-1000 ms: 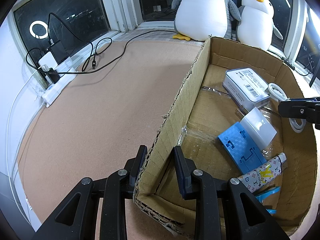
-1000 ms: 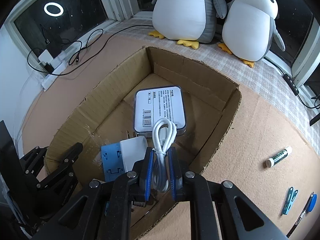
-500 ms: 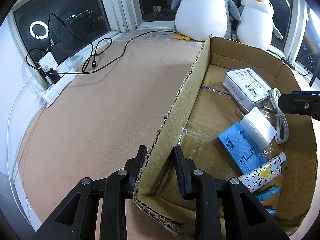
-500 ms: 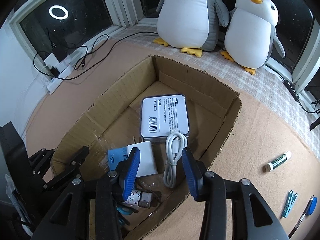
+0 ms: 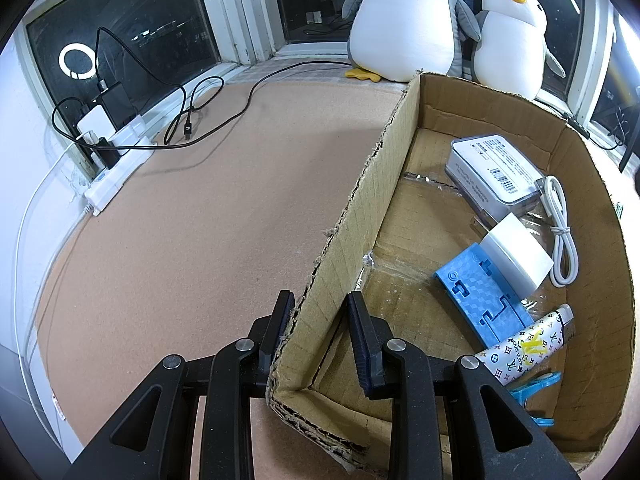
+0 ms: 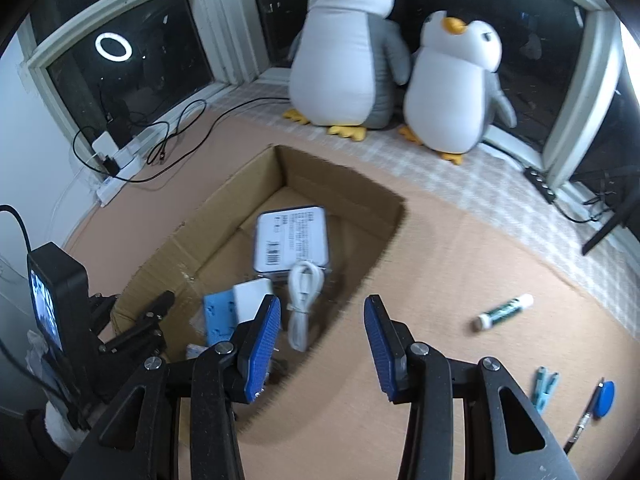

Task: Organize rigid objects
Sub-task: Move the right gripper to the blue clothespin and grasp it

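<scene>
On the brown tabletop (image 5: 200,220) the left tool (image 5: 320,320) clamps the cardboard box (image 5: 380,208) wall, steadying it; beside the box, the right tool (image 6: 322,336) hangs open, empty.

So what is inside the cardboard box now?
In the cardboard box: a grey case, a white cable, a white block on a blue holder, a patterned lighter and a blue clip, partly hidden by the left claw.
</scene>
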Action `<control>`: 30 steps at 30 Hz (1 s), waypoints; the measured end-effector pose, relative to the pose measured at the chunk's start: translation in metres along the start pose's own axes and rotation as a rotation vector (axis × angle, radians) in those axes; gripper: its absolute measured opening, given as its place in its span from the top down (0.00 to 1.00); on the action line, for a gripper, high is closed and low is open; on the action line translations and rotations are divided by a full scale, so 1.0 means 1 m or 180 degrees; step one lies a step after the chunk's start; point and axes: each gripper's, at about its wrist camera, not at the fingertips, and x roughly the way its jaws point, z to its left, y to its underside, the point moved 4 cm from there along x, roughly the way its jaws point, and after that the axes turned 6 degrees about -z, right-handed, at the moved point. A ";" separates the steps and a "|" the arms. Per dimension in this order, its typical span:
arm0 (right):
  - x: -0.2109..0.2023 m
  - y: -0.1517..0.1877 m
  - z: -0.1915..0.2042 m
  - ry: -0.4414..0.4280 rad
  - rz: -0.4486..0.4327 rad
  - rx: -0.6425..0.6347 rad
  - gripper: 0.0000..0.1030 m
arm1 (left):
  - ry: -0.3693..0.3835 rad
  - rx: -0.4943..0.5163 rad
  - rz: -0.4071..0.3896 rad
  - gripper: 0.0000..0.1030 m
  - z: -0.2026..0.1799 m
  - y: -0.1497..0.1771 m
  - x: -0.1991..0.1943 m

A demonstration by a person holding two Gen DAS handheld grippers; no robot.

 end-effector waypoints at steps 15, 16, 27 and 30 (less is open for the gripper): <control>-0.020 0.050 -0.120 0.0269 0.0049 0.0676 0.61 | -0.0004 0.0010 -0.0006 0.72 0.000 0.000 0.000; -0.020 0.054 -0.127 0.0316 0.0074 0.0703 0.61 | -0.0004 0.0010 -0.0005 0.72 0.000 0.000 0.000; -0.007 0.095 -0.205 0.0598 0.0421 0.1213 0.61 | -0.0005 0.0012 -0.0006 0.72 -0.001 0.000 0.000; -0.003 0.099 -0.213 0.0622 0.0460 0.1260 0.61 | -0.0005 0.0011 -0.0006 0.72 -0.001 0.000 0.000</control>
